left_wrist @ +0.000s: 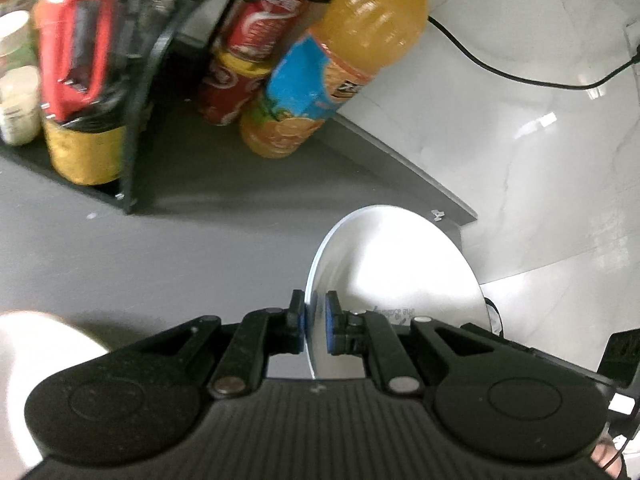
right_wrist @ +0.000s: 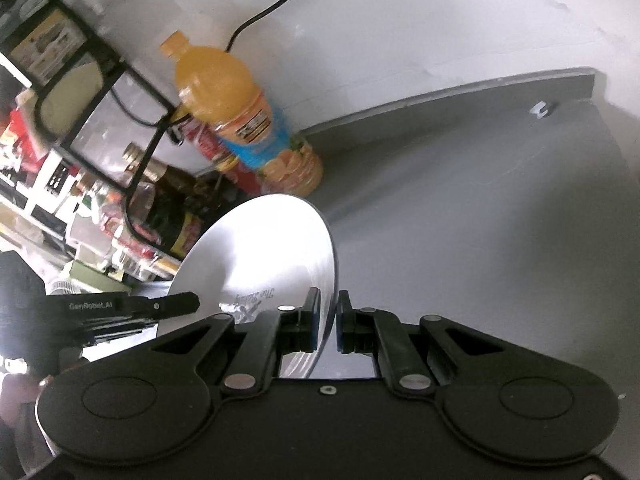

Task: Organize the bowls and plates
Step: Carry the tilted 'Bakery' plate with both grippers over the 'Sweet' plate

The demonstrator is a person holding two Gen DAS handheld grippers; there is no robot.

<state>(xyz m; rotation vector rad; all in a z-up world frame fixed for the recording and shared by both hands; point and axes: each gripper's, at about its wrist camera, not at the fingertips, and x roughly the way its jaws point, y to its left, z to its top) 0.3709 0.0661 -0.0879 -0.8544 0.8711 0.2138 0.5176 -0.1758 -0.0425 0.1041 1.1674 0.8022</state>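
My left gripper (left_wrist: 316,322) is clamped on the rim of a white plate (left_wrist: 400,280), its blue pads pressing both faces of the edge. The plate stands on edge in the lower middle of the left wrist frame, lifted above the grey surface (left_wrist: 140,248), with printed lettering showing on its underside.

In the right wrist frame my right gripper (right_wrist: 329,322) straddles the rim of a plate (right_wrist: 260,252) too; the left pad looks to be against it, while a thin gap shows beside the right one, so I cannot tell whether it is gripping. This plate fills the centre of that frame, tilted, underside lettering toward me. At the left edge of the frame the other gripper's black finger reaches to the plate, so both seem to be on the same plate.

An orange juice bottle (left_wrist: 340,64) stands on the surface in the upper middle, beside red snack cans (left_wrist: 248,48) and a black wire rack (left_wrist: 140,120) at upper left. A black cable (left_wrist: 520,76) runs across the white wall. A blurred white dish (left_wrist: 24,380) sits at lower left.
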